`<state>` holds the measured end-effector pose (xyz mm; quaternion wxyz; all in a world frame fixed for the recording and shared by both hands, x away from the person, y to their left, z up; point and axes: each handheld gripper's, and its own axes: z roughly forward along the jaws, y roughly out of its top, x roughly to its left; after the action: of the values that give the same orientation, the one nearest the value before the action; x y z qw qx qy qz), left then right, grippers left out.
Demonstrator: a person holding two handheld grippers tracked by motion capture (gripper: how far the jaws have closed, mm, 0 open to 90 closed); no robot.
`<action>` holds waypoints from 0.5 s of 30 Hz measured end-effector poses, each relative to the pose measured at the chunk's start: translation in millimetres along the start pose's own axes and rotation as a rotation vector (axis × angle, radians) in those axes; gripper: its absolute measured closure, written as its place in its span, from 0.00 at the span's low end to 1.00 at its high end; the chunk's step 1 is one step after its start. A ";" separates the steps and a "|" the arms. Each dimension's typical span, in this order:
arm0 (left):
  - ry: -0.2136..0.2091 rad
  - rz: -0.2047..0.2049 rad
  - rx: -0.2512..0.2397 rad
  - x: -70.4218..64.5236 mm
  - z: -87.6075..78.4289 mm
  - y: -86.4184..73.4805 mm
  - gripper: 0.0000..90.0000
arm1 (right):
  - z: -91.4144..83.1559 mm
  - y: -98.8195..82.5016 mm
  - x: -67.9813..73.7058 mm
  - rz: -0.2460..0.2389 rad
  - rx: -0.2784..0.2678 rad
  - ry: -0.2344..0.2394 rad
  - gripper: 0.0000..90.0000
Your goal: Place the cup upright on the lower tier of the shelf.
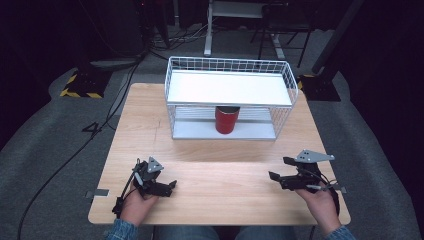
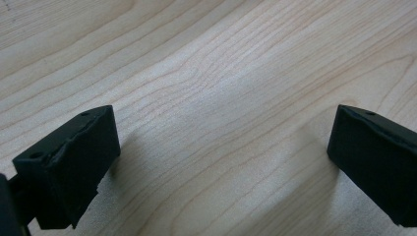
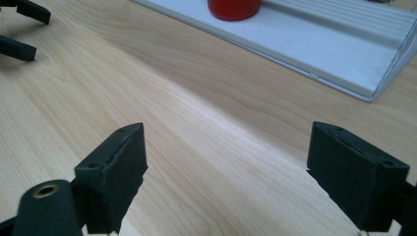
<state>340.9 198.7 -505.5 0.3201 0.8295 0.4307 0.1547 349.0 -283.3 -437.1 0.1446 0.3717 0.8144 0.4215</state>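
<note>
A: We see the left gripper point(image 1: 159, 186) at 7 o'clock on the table point(image 1: 220, 200), right gripper point(image 1: 286, 176) at 5. Both have jaws wide apart, holding nothing, low over bare wood.

B: And the red can point(image 1: 227, 120)?

A: At 12 o'clock, upright on the lower shelf of the white wire rack point(image 1: 227, 95), under the top board, well apart from both.

B: Risks, we think?

A: The top shelf sits close above the can. A high reach could knock the wire, or tip the can.
</note>
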 end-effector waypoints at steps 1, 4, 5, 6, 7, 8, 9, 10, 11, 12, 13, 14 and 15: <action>0.000 0.000 0.000 0.0 0.0 0.0 0.00 | -0.9 -2.6 -0.4 0.008 0.003 0.001 0.17; 0.000 0.000 0.000 0.0 0.0 0.1 0.00 | -2.9 -12.2 -1.7 0.027 0.003 0.000 0.17; 0.001 0.000 0.001 -0.1 0.1 0.2 0.00 | -3.2 -16.6 -2.0 0.028 0.008 -0.001 0.17; 0.000 0.000 0.001 -0.1 0.0 0.2 0.00 | -3.1 -19.6 -1.9 0.031 0.010 -0.001 0.17; 0.000 0.000 0.001 -0.1 0.0 0.2 0.00 | -2.7 -22.7 -2.1 0.032 0.012 -0.004 0.17; 0.000 0.000 0.001 -0.1 0.0 0.2 0.00 | -2.7 -22.7 -2.1 0.032 0.012 -0.004 0.17; 0.000 0.000 0.001 -0.1 0.0 0.2 0.00 | -1.7 -29.5 -2.2 0.038 0.012 -0.006 0.17; 0.000 0.000 0.001 -0.1 0.1 0.2 0.00 | -1.5 -31.6 -2.3 0.038 0.013 -0.007 0.17; 0.002 0.000 -0.001 -0.2 0.2 0.1 0.00 | -1.4 -34.3 -2.2 0.038 0.015 -0.009 0.17; 0.002 0.000 -0.001 -0.2 0.2 0.1 0.00 | -1.4 -34.3 -2.2 0.038 0.015 -0.009 0.17; 0.002 0.000 -0.001 -0.2 0.2 0.1 0.00 | -1.2 -37.2 -2.0 0.041 0.014 -0.012 0.17; 0.001 0.000 0.001 -0.1 0.1 0.2 0.00 | -0.7 -41.0 -1.5 0.044 0.011 -0.012 0.17; 0.002 0.000 -0.001 -0.2 0.2 0.1 0.00 | 0.9 -46.9 -0.7 0.042 0.013 -0.016 0.17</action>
<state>341.0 198.4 -505.6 0.3200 0.8292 0.4310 0.1559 327.3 -300.6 -475.0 0.1396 0.3930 0.8080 0.4162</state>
